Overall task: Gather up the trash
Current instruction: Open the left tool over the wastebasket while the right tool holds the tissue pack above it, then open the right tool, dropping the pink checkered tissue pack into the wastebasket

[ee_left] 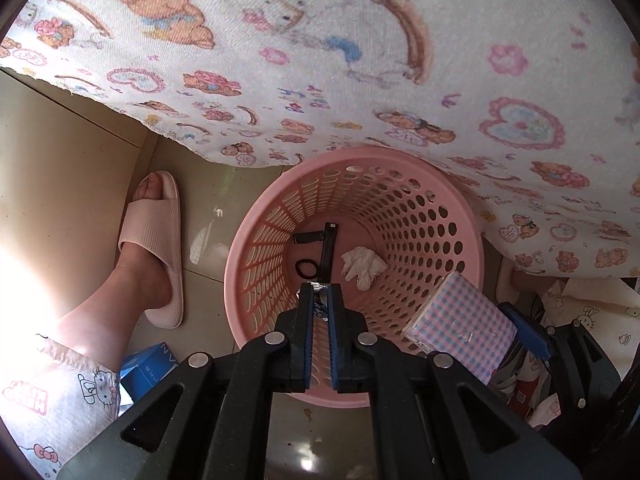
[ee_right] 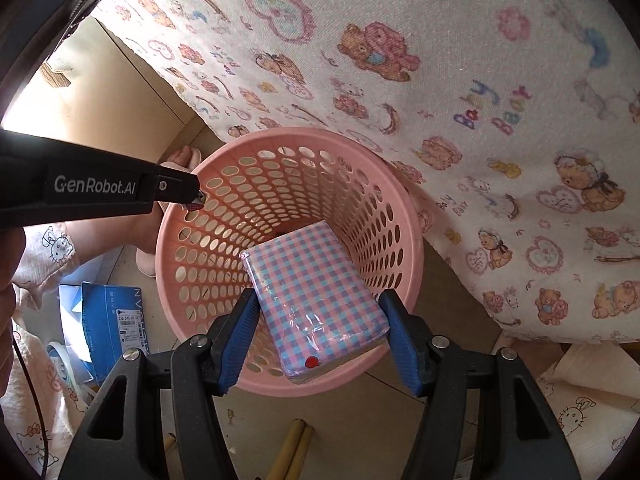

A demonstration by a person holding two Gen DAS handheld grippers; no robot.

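Now left gripper (ee_left: 320,294) nipped tight on foil scrap (ee_left: 319,289), right gripper (ee_right: 318,312) w/ checked packet (ee_right: 316,300) over pink basket (ee_right: 416,248).

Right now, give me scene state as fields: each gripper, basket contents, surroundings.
left gripper: shut on foil scrap, over basket
right gripper: shut on checked pack, above the basket opening
basket contents: tissue, black strip, black ring
floor: slipper, blue box
behind: bear-print cloth
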